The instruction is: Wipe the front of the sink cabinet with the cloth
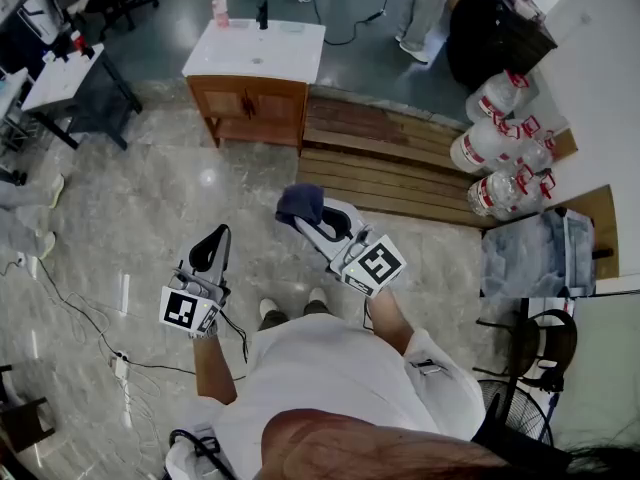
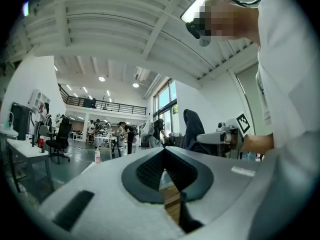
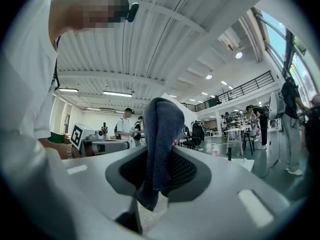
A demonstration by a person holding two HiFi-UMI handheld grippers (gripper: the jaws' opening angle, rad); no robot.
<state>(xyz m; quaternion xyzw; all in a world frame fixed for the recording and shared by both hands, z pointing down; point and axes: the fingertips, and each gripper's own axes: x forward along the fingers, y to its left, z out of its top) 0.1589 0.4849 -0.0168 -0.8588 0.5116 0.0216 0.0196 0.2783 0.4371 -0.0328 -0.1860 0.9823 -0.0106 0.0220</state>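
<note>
dark blue cloth (image 3: 160, 134), bunched, seemingly folded

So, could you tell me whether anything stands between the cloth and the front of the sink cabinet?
Nothing visible does: the cloth, shut in the right gripper, faces the sink cabinet across bare floor; wooden decking lies to the side.

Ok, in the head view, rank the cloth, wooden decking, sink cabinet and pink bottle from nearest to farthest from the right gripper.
1. cloth, clamped in the right gripper itself.
2. wooden decking, on the floor just ahead.
3. sink cabinet, beyond the decking's left end.
4. pink bottle, on the countertop's far left.
</note>
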